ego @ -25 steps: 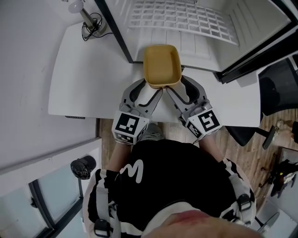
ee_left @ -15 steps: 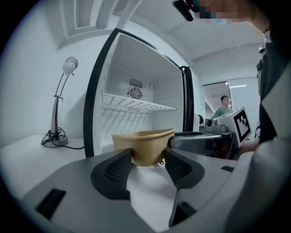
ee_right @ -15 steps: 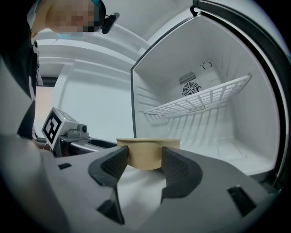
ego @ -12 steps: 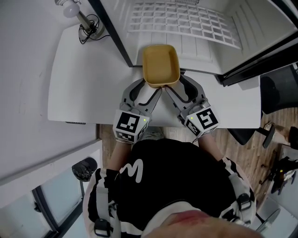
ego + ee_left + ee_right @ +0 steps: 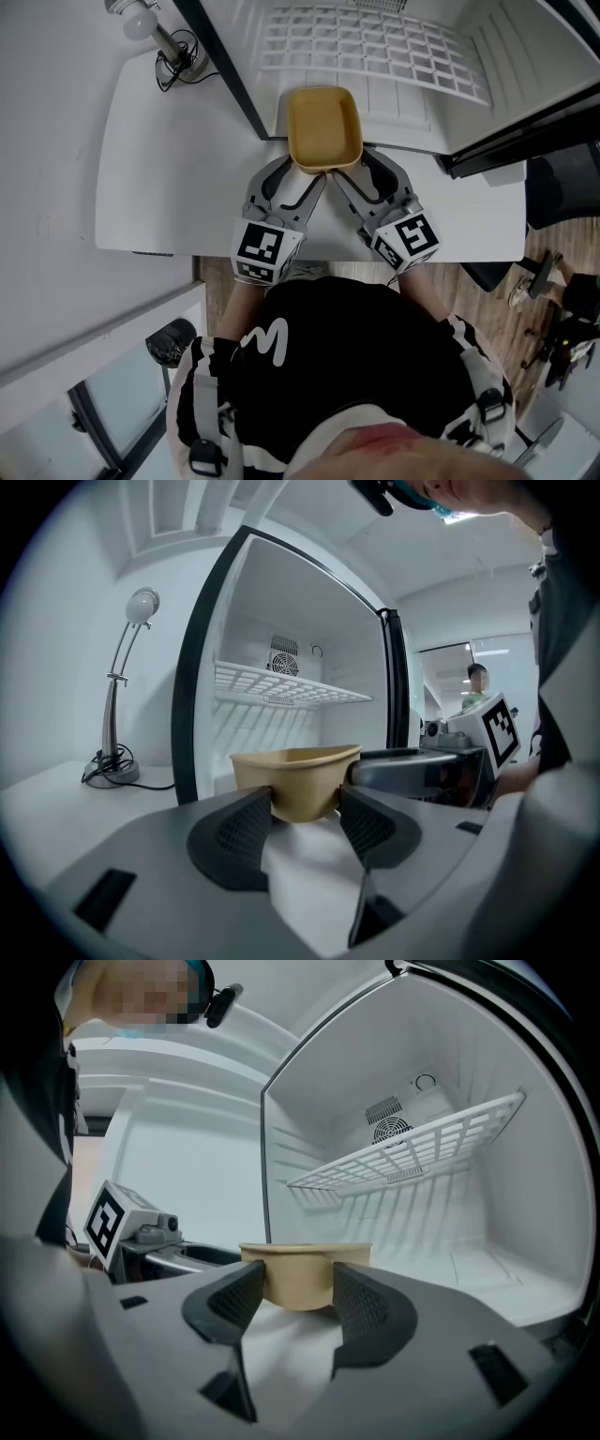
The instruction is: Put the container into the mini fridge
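Container [image 5: 323, 127]: tan, rounded-square, empty; left claw [image 5: 298, 180] and right claw [image 5: 354, 178] each clamp a near corner, at the mini fridge [image 5: 403, 103] mouth.

I look down on a white worktop [image 5: 159, 178]. At 11 o'clock a lamp [image 5: 141, 21] stands on its far corner, a pale bulb head on a bent metal stem, with a black cable [image 5: 178, 64] coiled at the base. At 3 o'clock, off the worktop's edge, a black chair [image 5: 558, 192] stands on a wooden floor [image 5: 502, 314]. In the left gripper view another person [image 5: 478, 682] stands far off at 3 o'clock.
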The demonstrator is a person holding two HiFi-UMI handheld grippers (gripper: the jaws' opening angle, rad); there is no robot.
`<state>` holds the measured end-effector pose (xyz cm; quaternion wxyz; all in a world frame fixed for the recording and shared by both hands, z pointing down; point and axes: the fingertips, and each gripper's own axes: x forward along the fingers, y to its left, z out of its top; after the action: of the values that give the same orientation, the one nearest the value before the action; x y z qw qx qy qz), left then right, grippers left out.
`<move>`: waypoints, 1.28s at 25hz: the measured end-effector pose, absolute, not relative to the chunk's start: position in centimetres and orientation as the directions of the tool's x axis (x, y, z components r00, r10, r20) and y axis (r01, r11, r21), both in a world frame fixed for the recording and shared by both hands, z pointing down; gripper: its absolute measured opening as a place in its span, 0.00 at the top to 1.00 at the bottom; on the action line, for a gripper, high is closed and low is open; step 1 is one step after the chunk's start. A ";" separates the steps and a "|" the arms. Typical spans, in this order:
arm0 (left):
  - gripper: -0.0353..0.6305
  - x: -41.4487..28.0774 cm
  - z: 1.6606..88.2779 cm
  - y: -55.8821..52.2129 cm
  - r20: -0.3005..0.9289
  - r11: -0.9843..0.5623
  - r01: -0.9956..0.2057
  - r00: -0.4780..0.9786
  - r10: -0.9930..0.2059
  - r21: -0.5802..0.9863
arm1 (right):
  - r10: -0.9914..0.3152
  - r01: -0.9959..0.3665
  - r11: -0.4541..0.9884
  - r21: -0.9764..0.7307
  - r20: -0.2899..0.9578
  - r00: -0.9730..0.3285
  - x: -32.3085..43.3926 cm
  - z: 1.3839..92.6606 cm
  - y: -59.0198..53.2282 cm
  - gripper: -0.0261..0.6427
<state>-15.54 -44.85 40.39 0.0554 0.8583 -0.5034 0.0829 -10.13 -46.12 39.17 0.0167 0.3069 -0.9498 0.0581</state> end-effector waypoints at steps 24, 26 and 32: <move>0.60 -16.6 41.2 -48.5 0.223 -0.464 -0.886 0.458 -0.861 0.027 | -0.599 -0.606 0.792 -0.075 0.097 -0.795 -11.2 39.9 -49.6 0.61; 0.60 -16.7 41.5 -48.7 0.230 -0.459 -0.888 0.452 -0.862 0.027 | -0.600 -0.608 0.790 -0.076 0.104 -0.793 -11.2 40.1 -49.8 0.61; 0.61 -16.7 41.8 -49.4 0.247 -0.444 -0.895 0.439 -0.864 0.038 | -0.603 -0.613 0.784 -0.094 0.115 -0.789 -11.2 40.6 -50.5 0.61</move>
<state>-16.65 -49.40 41.76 0.0817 0.8442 -0.5210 0.0961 -11.18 -50.53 40.57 0.0395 0.3221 -0.9438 0.0632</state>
